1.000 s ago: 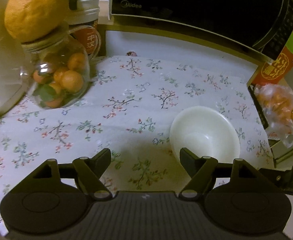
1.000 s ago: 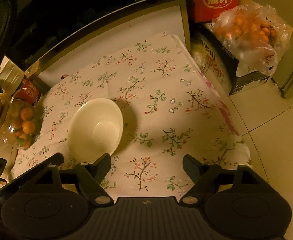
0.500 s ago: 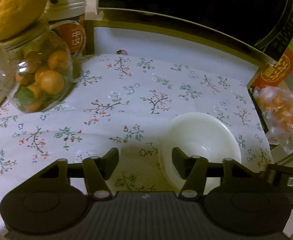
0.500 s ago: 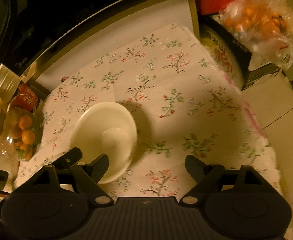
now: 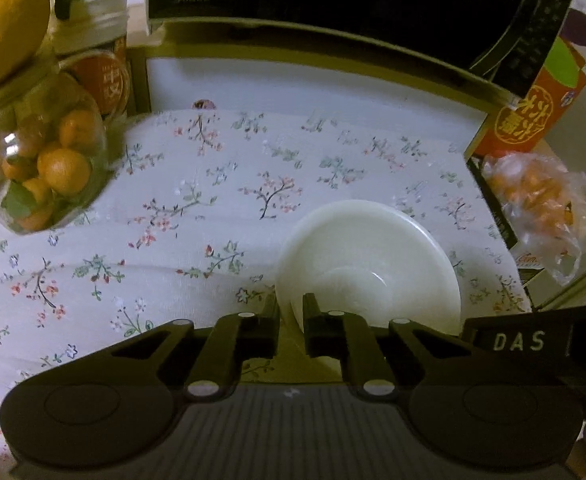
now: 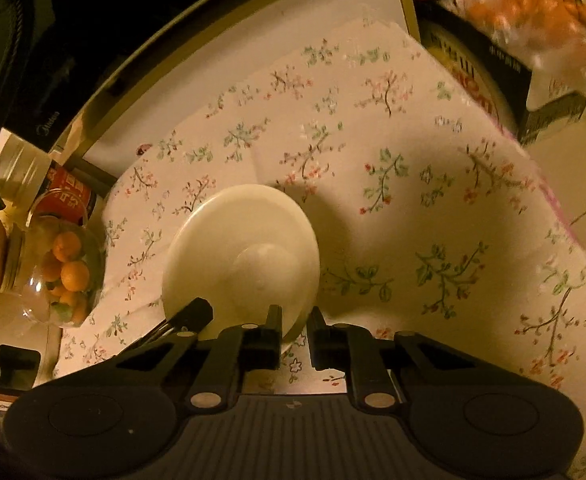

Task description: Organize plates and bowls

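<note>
A white bowl [image 5: 369, 268] sits on the flowered tablecloth [image 5: 197, 208], right of centre in the left wrist view. My left gripper [image 5: 291, 308] is shut on the bowl's near rim. In the right wrist view the same bowl [image 6: 241, 264] lies left of centre, and my right gripper [image 6: 295, 318] is shut on its near right rim. The tip of the left gripper [image 6: 189, 314] shows at the bowl's left edge.
A glass jar of small oranges [image 5: 41, 172] stands at the left with a large yellow fruit [image 5: 5, 20] on top. A black microwave [image 5: 333, 4] is at the back. A red carton [image 5: 533, 108] and a bag of oranges [image 5: 541, 204] lie at the right, beyond the cloth's edge.
Both grippers moved in to the bowl and closed on its rim from opposite sides; a second ago both were open and apart from it.
</note>
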Demonstrator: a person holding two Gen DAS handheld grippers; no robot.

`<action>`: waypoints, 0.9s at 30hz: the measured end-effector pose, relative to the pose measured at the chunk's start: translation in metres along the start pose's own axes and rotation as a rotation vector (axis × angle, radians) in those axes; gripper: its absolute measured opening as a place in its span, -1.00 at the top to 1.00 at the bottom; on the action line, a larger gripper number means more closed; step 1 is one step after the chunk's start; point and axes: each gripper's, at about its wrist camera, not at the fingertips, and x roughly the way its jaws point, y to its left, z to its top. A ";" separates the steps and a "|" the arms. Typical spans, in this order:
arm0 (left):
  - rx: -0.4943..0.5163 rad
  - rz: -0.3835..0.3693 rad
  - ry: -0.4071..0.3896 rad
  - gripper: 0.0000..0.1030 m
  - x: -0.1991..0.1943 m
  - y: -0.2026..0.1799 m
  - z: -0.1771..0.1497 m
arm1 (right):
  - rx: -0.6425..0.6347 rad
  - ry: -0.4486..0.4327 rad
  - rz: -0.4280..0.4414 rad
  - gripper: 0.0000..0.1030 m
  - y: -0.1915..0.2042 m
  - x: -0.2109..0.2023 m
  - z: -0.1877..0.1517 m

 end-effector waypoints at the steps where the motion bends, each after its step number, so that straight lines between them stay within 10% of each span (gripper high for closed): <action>1: 0.001 0.001 -0.004 0.80 -0.002 -0.001 0.000 | -0.002 -0.004 0.001 0.79 0.000 -0.002 0.000; 27: 0.029 -0.020 -0.153 0.78 -0.099 -0.022 -0.031 | -0.111 -0.113 0.037 0.77 0.006 -0.079 -0.021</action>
